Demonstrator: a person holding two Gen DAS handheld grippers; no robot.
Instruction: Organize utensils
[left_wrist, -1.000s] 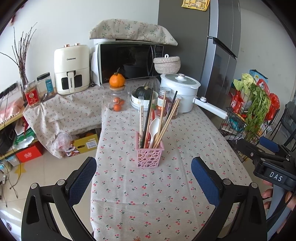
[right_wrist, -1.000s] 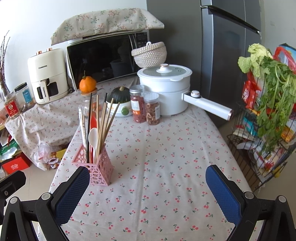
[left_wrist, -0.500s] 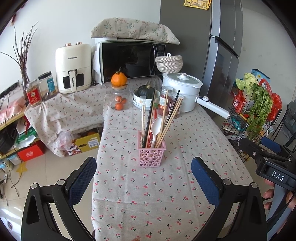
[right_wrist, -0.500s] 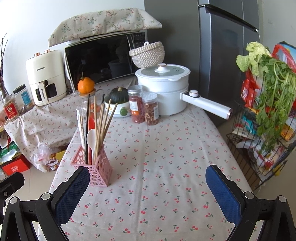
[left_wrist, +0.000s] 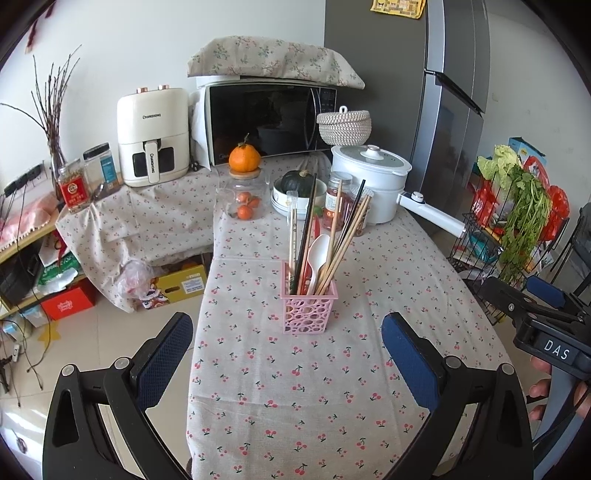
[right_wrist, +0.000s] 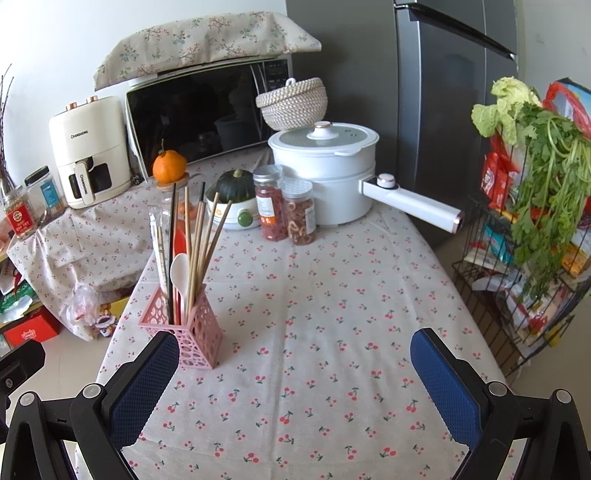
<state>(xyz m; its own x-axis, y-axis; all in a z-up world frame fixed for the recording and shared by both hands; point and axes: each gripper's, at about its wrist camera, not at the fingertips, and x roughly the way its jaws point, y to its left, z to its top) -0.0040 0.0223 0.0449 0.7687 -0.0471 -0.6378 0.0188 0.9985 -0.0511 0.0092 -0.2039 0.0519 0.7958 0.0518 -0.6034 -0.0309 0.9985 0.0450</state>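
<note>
**Left wrist view: both tongs pulling back from filled holder**

Left wrist view shows the left tongs (left_wrist: 284, 354) spread wide, holding nothing, over the cherry-print surface (left_wrist: 295, 387). Over the last second the pink holder (left_wrist: 308, 312) has shrunk slightly in frame, so the camera has backed off a little. Right tongs (right_wrist: 293, 376) are also wide apart and empty, barely shifted. Chopsticks (left_wrist: 341, 240) and a white spoon (left_wrist: 318, 254) stand upright in the holder mid-surface; no loose utensils visible, so the task looks finished or nearly so. Readable text: "CHANGHONG" on the air fryer (left_wrist: 152, 136), "DAS" on the right tongs' body. Jar labels too small to read.
</note>
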